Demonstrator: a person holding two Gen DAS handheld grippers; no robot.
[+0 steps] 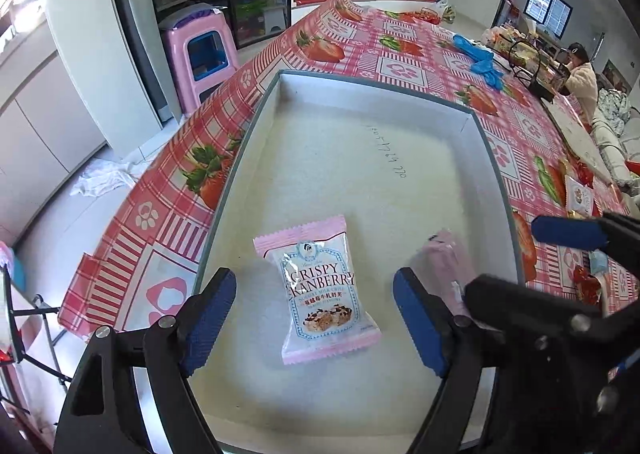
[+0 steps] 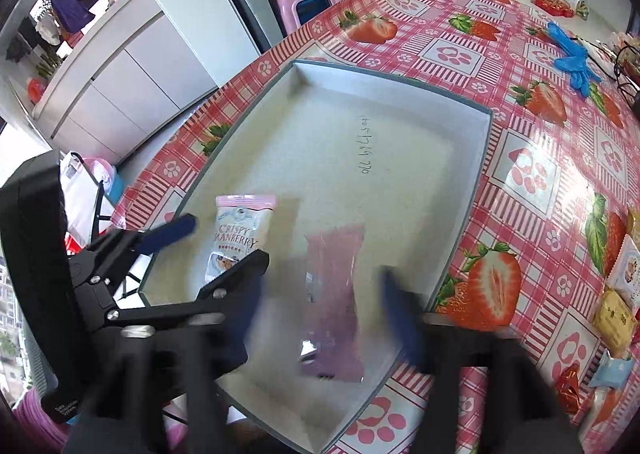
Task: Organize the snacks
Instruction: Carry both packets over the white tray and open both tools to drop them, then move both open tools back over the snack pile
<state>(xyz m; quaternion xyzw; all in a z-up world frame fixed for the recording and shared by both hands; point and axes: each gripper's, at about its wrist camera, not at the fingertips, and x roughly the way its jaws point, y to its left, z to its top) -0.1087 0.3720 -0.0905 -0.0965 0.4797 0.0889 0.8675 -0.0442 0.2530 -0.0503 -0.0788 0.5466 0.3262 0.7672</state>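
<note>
While both spread, each hand-held gripper (image 1: 314,316) straddles a snack packet (image 1: 320,294).

Both views are brightly lit by daylight. Glare is thrown across the glossy red strawberry-print bench cover (image 2: 532,158). Straight edges are bowed by fisheye distortion, with dark corners. In the right wrist view, the right claw (image 2: 320,318) and the pale pink snack wrapper (image 2: 334,294) are smeared by motion blur.

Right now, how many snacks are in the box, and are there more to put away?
Two are in the grey box: the Crispy Kanberry packet and a pink packet. Nothing is in hand; the left hand-held gripper and right hand-held gripper are both open above them. Still left on the strawberry tablecloth are several loose snacks beside the box.
</note>
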